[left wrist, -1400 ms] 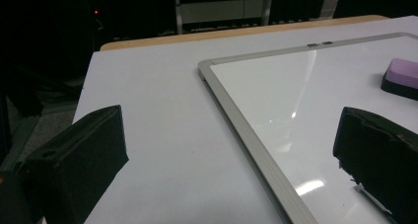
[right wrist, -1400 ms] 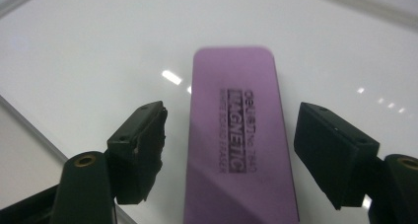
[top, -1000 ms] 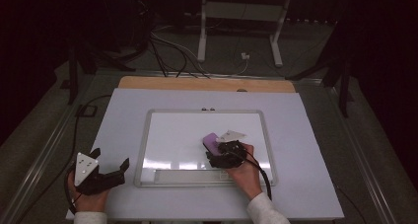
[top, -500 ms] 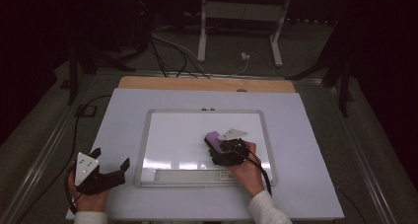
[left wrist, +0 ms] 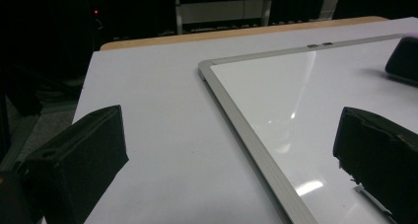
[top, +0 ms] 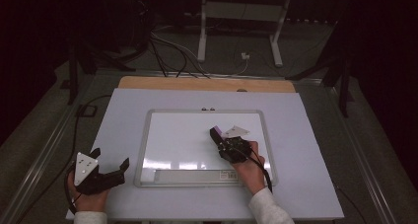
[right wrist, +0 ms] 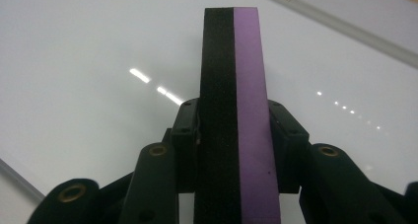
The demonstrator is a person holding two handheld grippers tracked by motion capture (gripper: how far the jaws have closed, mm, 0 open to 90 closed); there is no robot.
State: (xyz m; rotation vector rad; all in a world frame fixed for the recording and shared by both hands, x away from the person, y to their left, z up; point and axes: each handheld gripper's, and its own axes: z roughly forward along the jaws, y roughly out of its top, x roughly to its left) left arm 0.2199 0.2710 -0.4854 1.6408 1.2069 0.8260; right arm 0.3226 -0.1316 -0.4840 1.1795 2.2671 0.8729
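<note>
Gripping a purple-and-black eraser block (right wrist: pixel 234 110) edgewise between its closed jaws, the right gripper (top: pixel 227 144) sits right of centre in the high view, over the lower right part of the whiteboard (top: pixel 187 135). The eraser (top: pixel 216 133) points toward the upper left of that frame. The left gripper (top: pixel 101 172), at lower left, rests on the white table cover (top: pixel 123 110) beside the board's aluminium frame, jaws spread wide and holding nothing.

Right tongs (top: pixel 220 139) grip eraser (top: pixel 216 133) over whiteboard (top: pixel 187 135).
</note>
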